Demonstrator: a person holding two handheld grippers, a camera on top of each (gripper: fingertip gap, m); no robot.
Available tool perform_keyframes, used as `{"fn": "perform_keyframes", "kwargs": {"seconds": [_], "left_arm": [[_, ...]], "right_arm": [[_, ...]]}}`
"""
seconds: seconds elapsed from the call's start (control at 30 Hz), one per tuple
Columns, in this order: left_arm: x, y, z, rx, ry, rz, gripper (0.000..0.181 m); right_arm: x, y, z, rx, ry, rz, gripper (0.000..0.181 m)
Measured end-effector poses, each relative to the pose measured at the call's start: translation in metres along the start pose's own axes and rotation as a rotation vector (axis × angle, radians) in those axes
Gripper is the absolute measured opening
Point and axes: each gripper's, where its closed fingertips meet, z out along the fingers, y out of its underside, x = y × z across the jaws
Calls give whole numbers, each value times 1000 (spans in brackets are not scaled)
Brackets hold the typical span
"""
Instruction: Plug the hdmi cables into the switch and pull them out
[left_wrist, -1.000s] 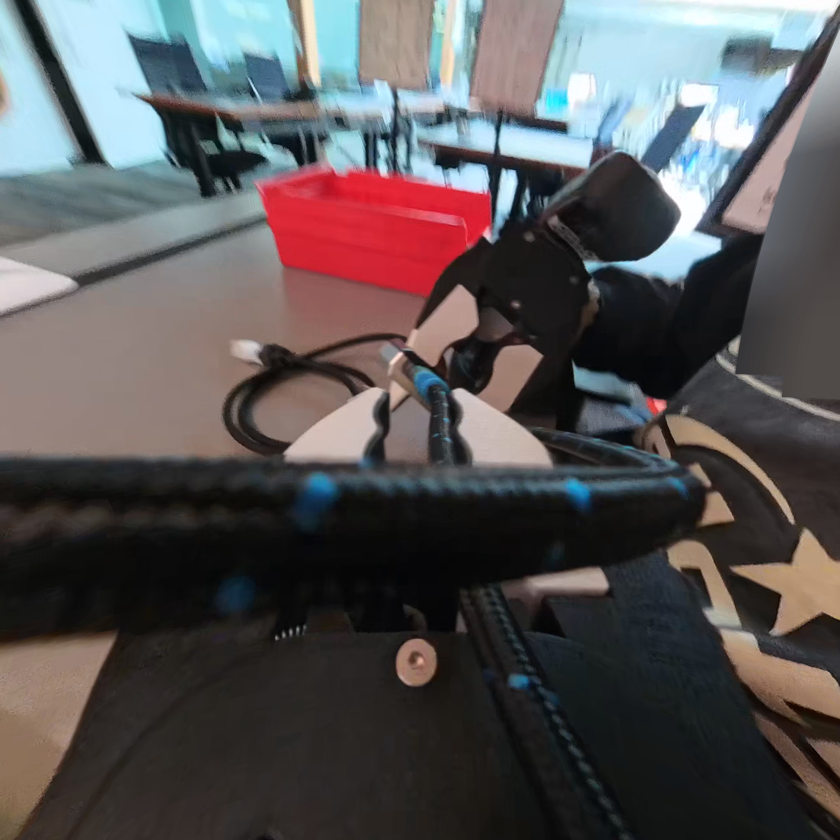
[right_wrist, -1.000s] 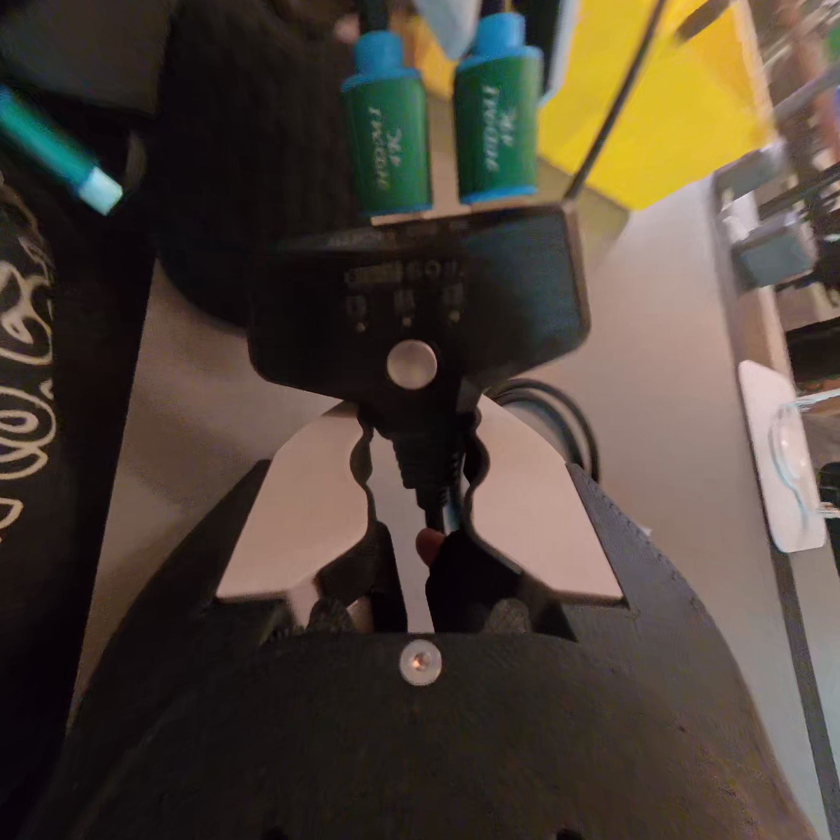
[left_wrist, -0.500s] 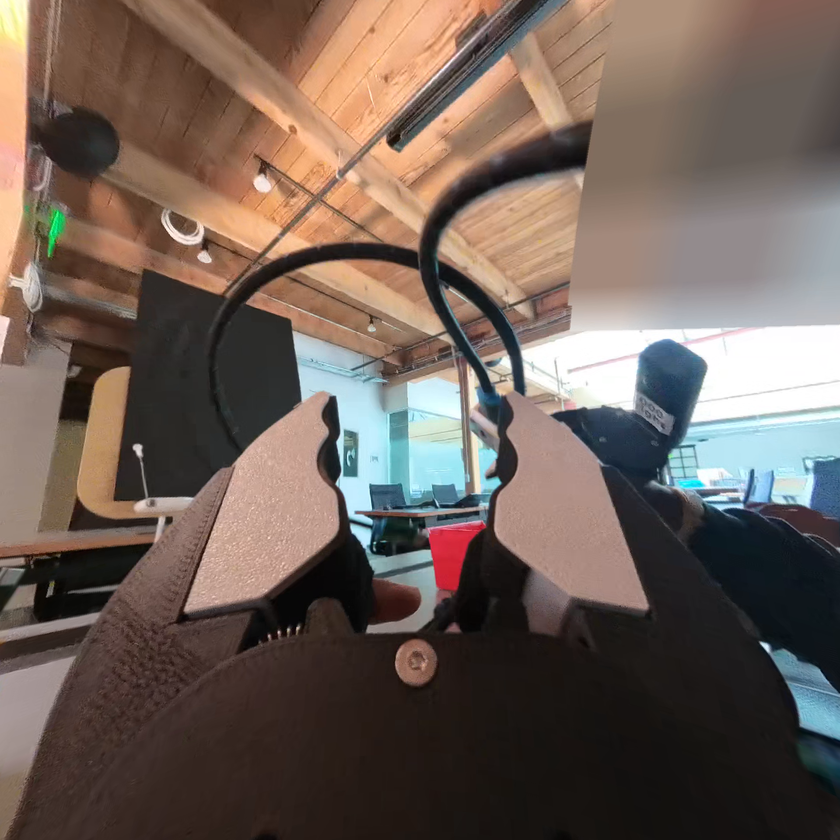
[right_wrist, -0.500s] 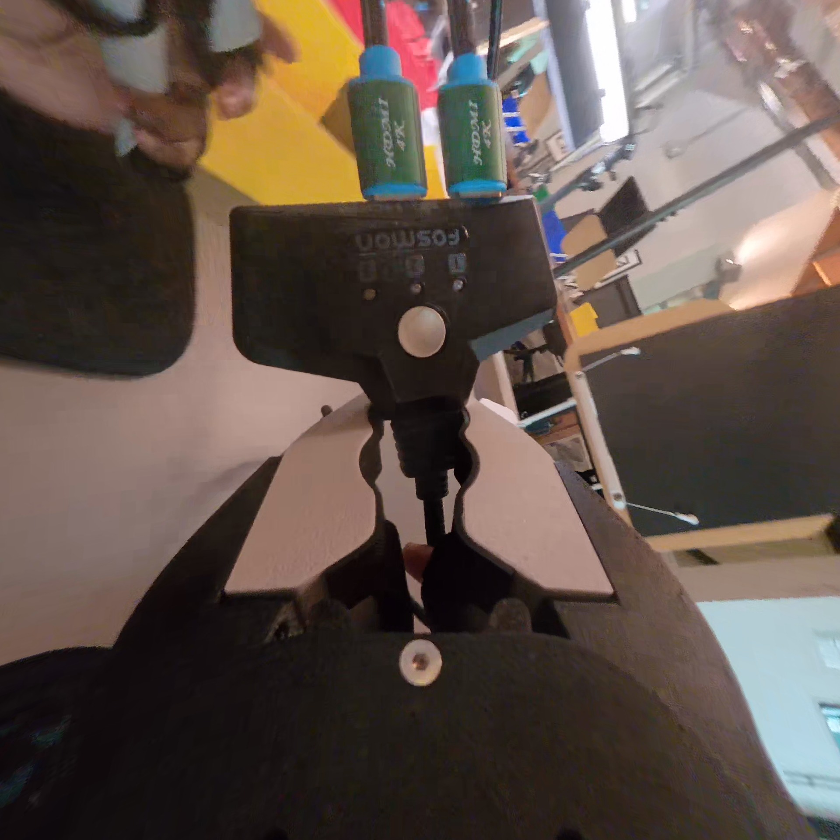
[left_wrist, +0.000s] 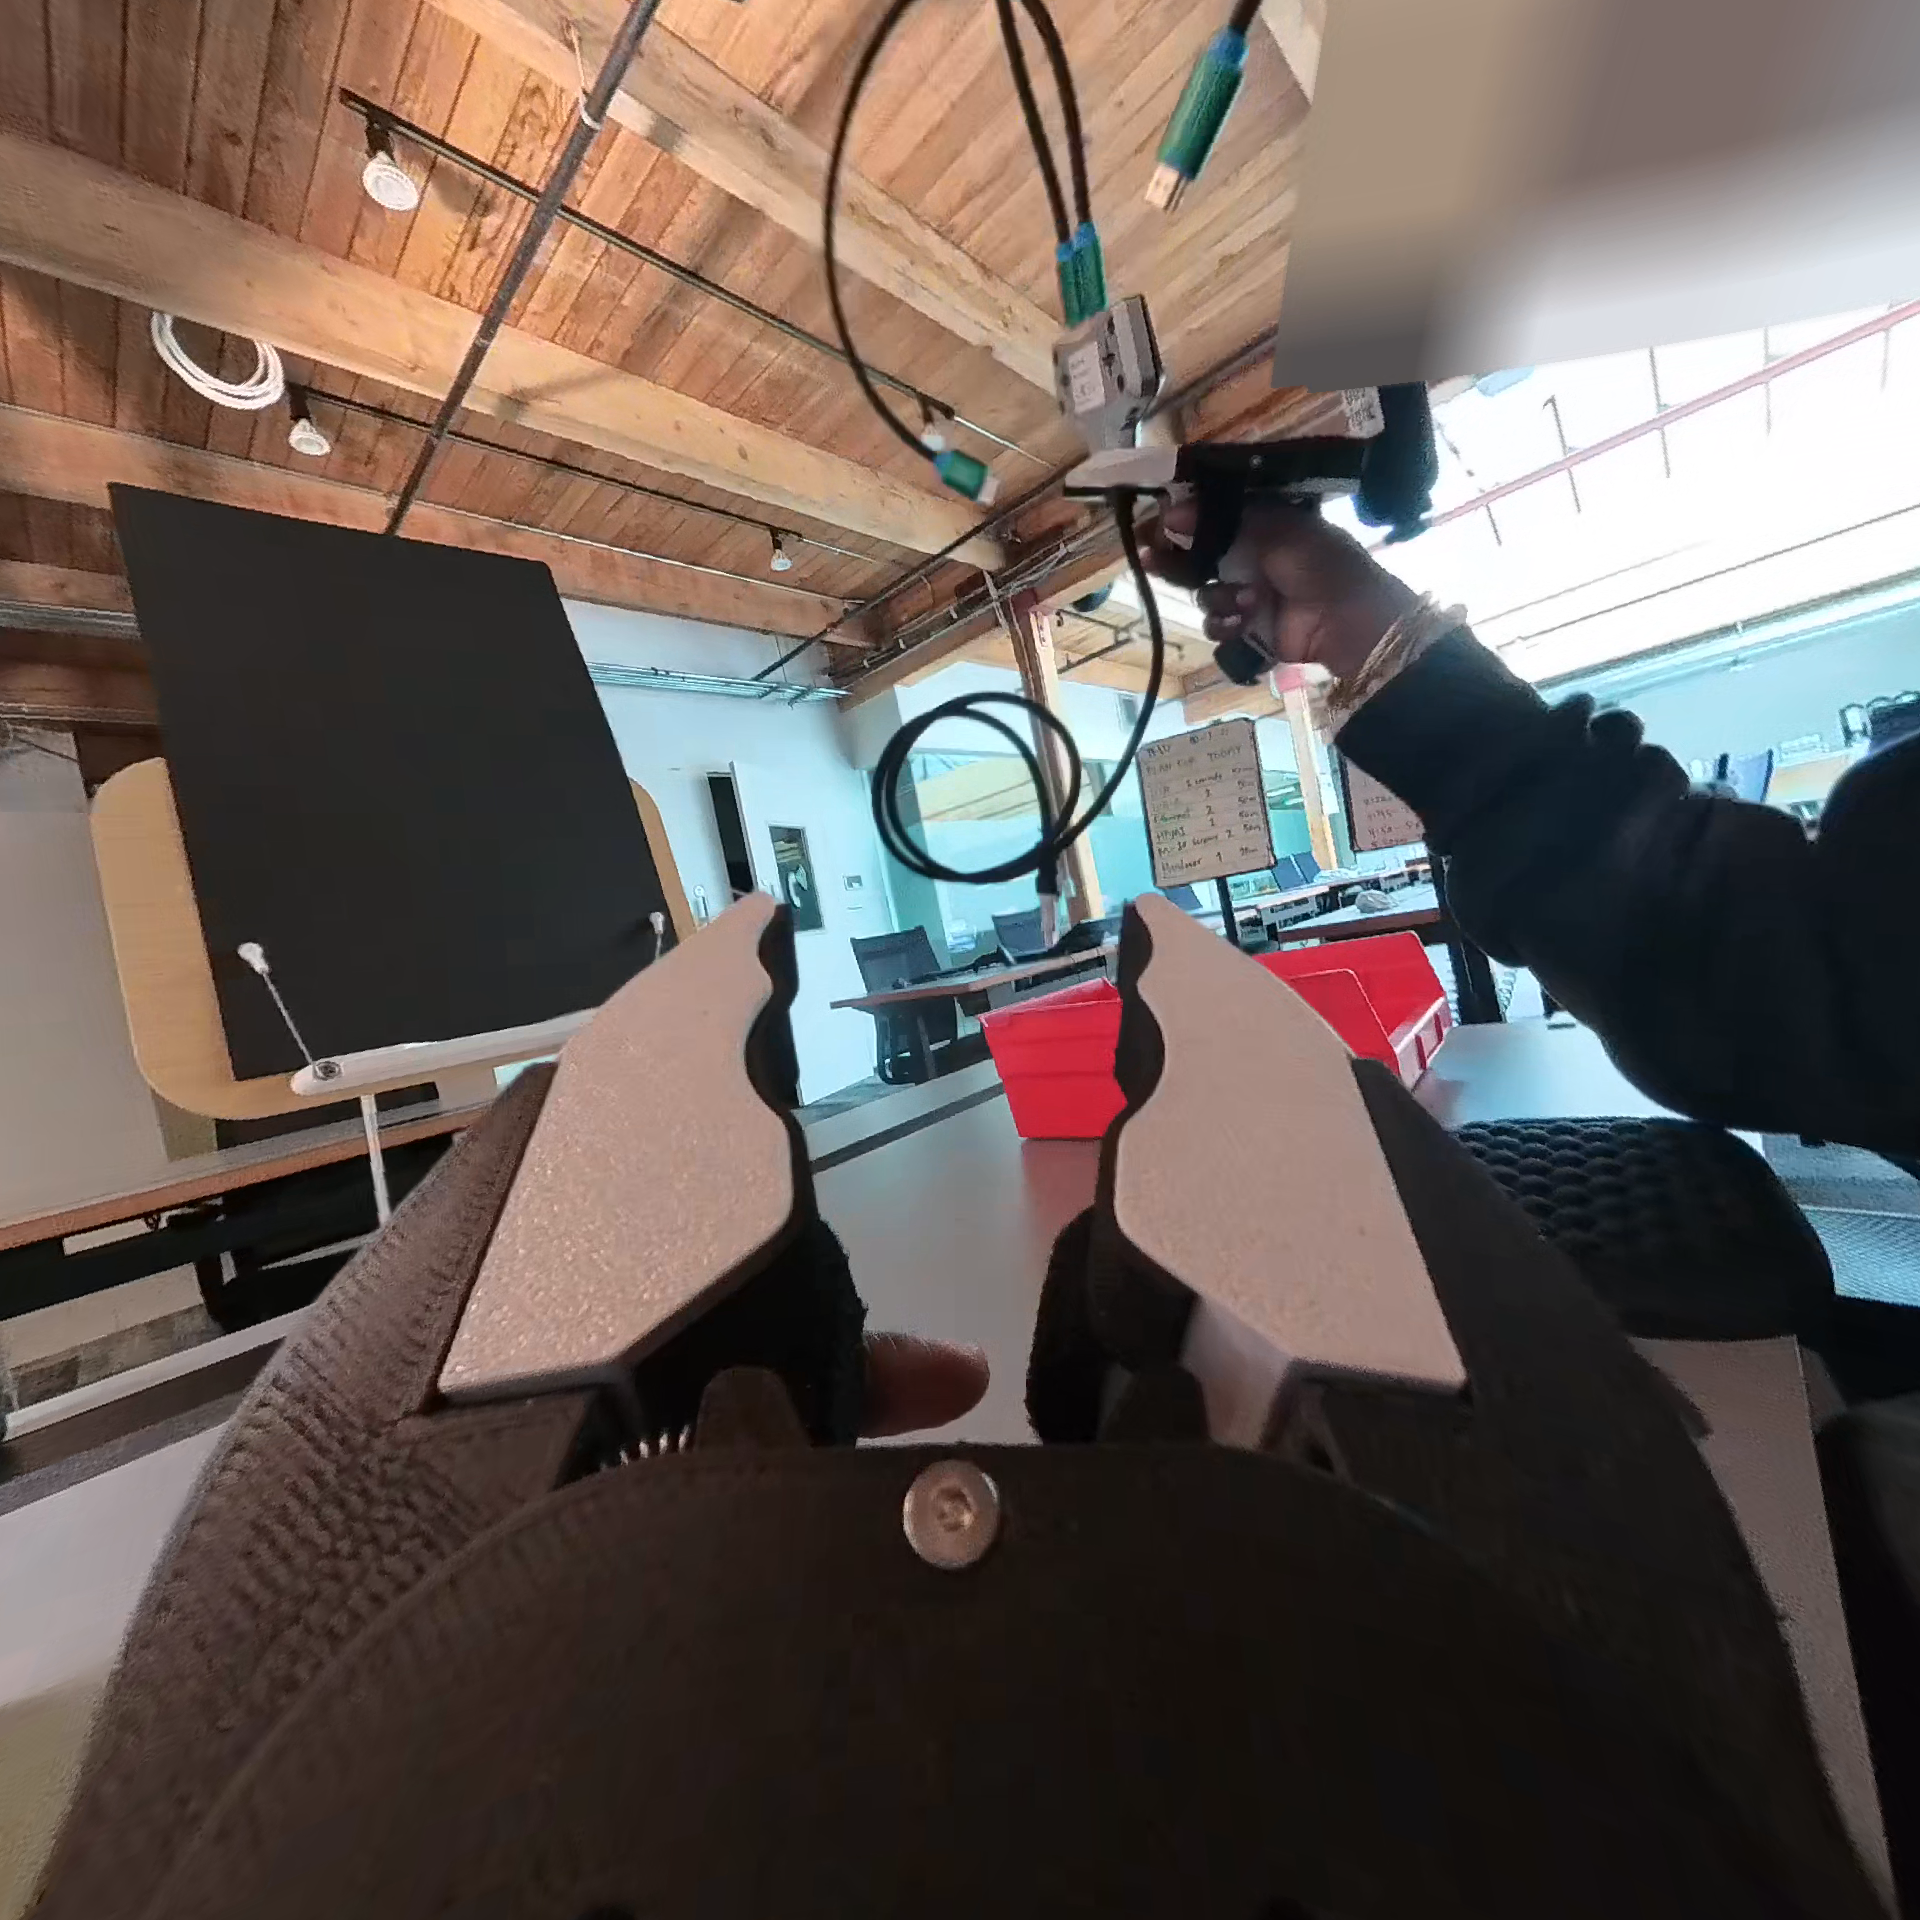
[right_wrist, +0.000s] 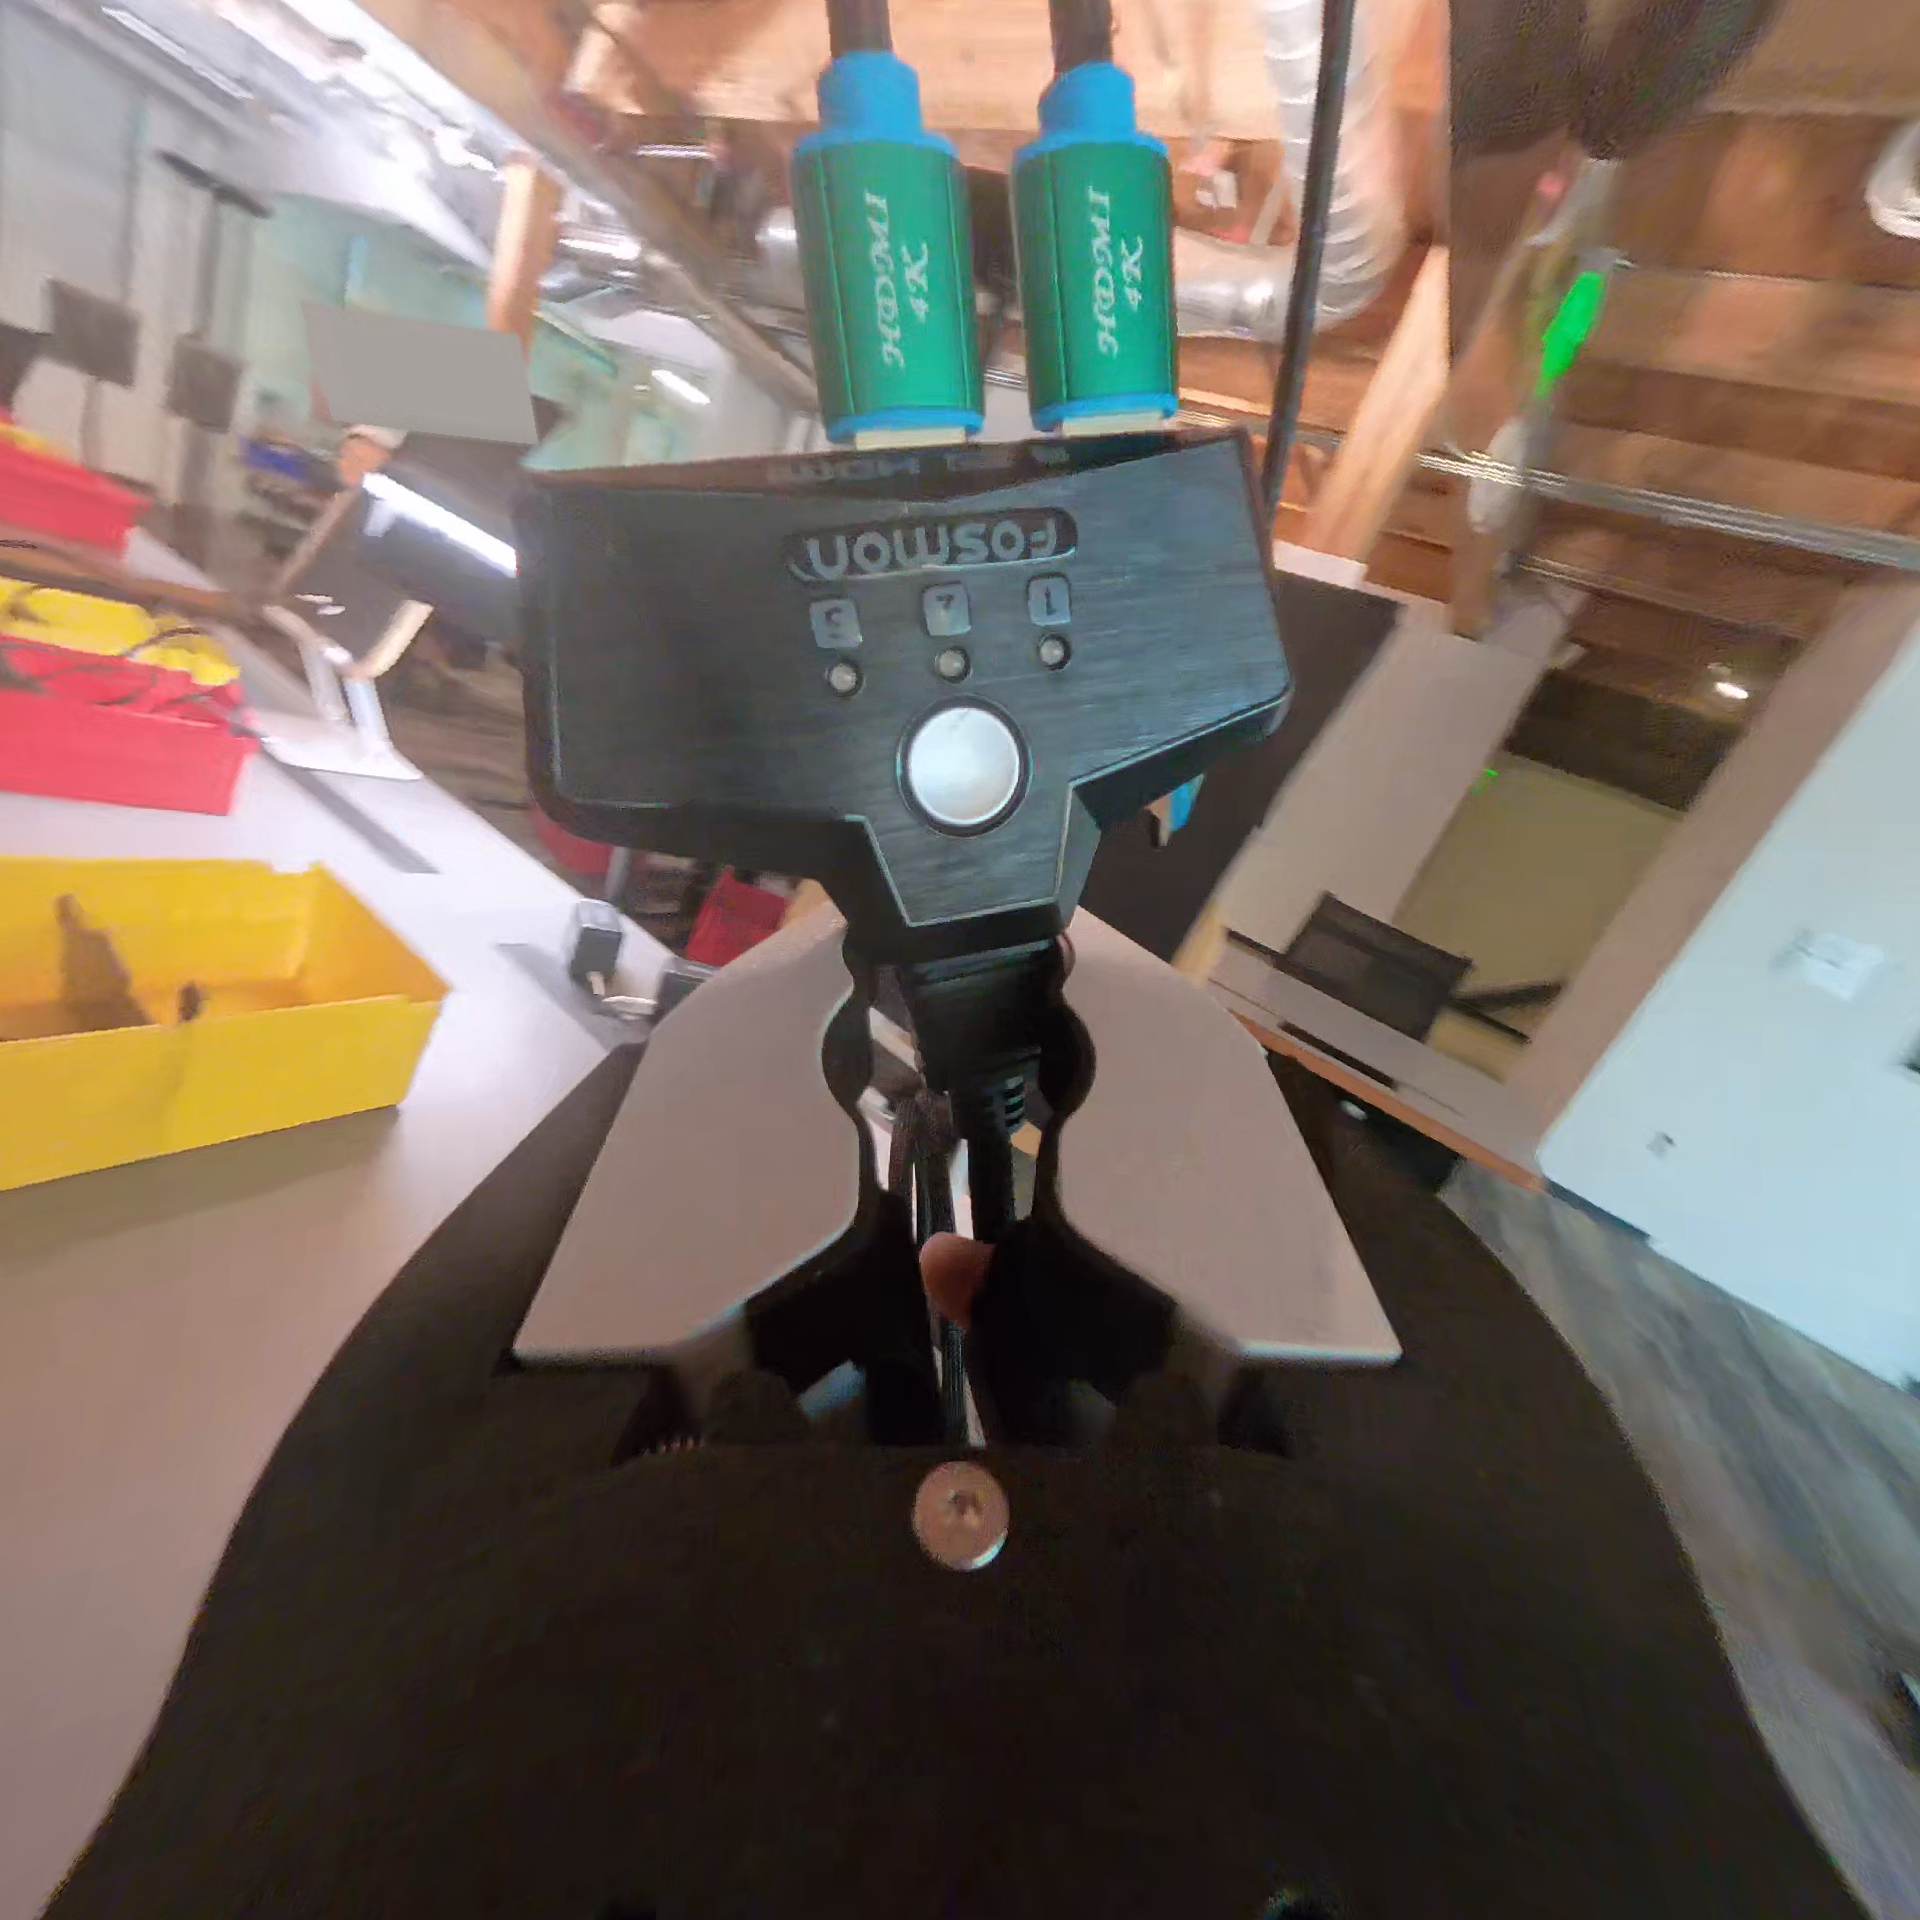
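In the right wrist view my right gripper (right_wrist: 956, 997) is shut on the neck of the black HDMI switch (right_wrist: 904, 675), where its black output cable leaves. Two green and blue HDMI plugs (right_wrist: 888, 281) (right_wrist: 1096, 281) sit side by side in the switch's far edge. In the left wrist view my left gripper (left_wrist: 954, 935) is open and empty, pointing up and forward. Far above it, the right gripper (left_wrist: 1112, 473) holds the switch (left_wrist: 1107, 358) high in the air. Green plug ends (left_wrist: 1195, 104) (left_wrist: 966, 473) hang loose, and the black output cable (left_wrist: 977, 790) dangles in a coil.
A red bin (left_wrist: 1049, 1060) stands on the grey table (left_wrist: 935, 1195) ahead of the left gripper. A yellow bin (right_wrist: 208, 997) and red bins (right_wrist: 104, 748) lie left of the right gripper. A black panel on a stand (left_wrist: 364, 769) is at the left. A person's dark sleeve (left_wrist: 1610, 894) crosses the right.
My left gripper let go of the braided cable, opened and tilted up. My right gripper lifted the switch, with both plugs in it, from near the table to high in the air.
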Motion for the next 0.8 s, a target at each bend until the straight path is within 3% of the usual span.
{"fn": "perform_keyframes", "kwargs": {"seconds": [0.17, 0.4, 0.57, 0.8], "left_arm": [[11, 11, 4, -63, 52, 42, 58], [17, 19, 7, -111, 76, 94, 57], [20, 21, 7, -123, 87, 119, 55], [24, 26, 7, -159, 100, 164, 53]], "right_arm": [[44, 50, -41, -54, 154, 124, 28], [74, 167, -91, -152, 326, 352, 28], [84, 233, -117, -368, 483, 344, 23], [74, 296, -134, -730, 505, 400, 26]]}}
